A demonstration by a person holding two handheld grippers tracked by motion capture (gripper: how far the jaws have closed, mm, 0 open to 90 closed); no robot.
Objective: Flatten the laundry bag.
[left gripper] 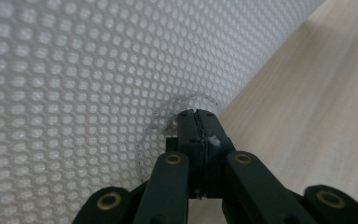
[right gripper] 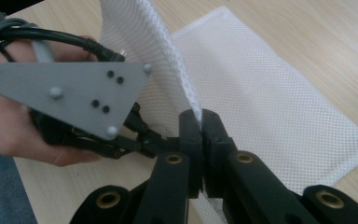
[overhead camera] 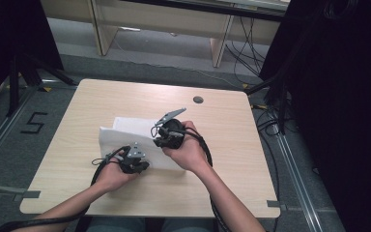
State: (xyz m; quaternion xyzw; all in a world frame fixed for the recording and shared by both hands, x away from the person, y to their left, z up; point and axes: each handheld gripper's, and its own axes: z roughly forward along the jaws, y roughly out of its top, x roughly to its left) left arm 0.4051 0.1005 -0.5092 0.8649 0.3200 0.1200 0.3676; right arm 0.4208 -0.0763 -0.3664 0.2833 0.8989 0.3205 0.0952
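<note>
A white mesh cloth (overhead camera: 125,131) lies on the light wooden table (overhead camera: 232,145), near the middle. My left gripper (overhead camera: 136,162) sits at the cloth's near edge. In the left gripper view its jaws (left gripper: 196,115) are pressed together with the mesh (left gripper: 74,70) pinched at their tips, the cloth rising steeply to the left. My right gripper (overhead camera: 170,135) is just right of it. Its jaws (right gripper: 201,119) are shut on a lifted edge of the mesh (right gripper: 270,98), which curls up from the pinch. The left gripper's grey plate (right gripper: 74,88) shows close by.
A small round dark grommet (overhead camera: 198,99) sits in the table near its far edge. Cables trail from both grippers off the near side. On the floor are a painted "5" (overhead camera: 33,123) at the left, black stand legs (overhead camera: 29,72), and cables (overhead camera: 270,121) at the right.
</note>
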